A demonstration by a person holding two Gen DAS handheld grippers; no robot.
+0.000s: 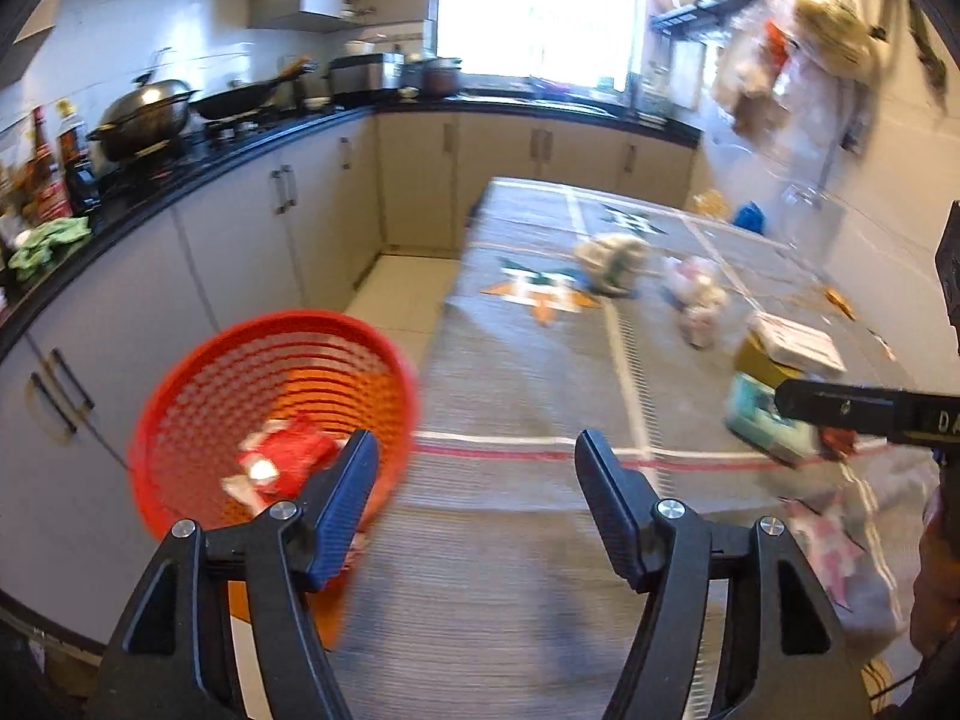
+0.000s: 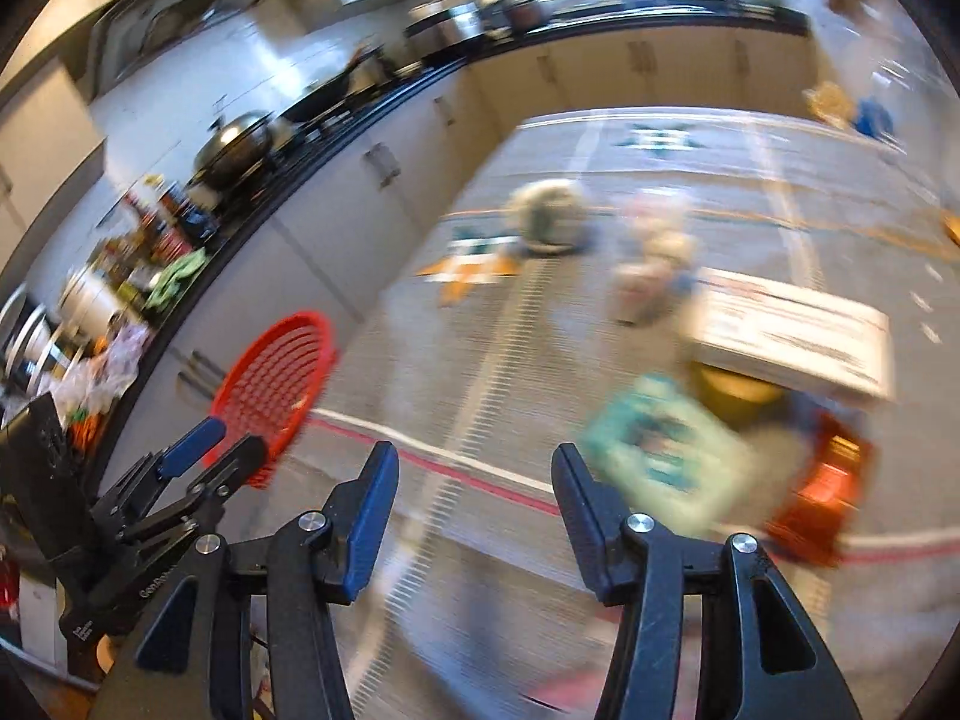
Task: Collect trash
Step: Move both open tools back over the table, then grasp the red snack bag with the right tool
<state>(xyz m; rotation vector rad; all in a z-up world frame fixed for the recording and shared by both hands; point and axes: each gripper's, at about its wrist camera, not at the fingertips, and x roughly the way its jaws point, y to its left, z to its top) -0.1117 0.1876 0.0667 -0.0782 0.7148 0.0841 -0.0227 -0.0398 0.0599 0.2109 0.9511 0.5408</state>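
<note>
My left claw [image 1: 477, 450]: jaws apart, nothing between them, over the woven grey cloth of the surface [image 1: 510, 540]. Red mesh plastic basket [image 1: 270, 396] just left of it, round, holding a red crumpled wrapper [image 1: 288, 456]. My right claw [image 2: 474, 468]: jaws apart, empty. Teal packet [image 2: 660, 450] just right of it, flat, blurred; white cardboard box [image 2: 792, 330] beyond; orange-red packet [image 2: 822, 492] farther right.

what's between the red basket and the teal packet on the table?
Bare striped tablecloth with a red-and-white line, plus the open left hand-held gripper in the foreground; no trash between red basket and teal packet. Left wrist view.
</note>
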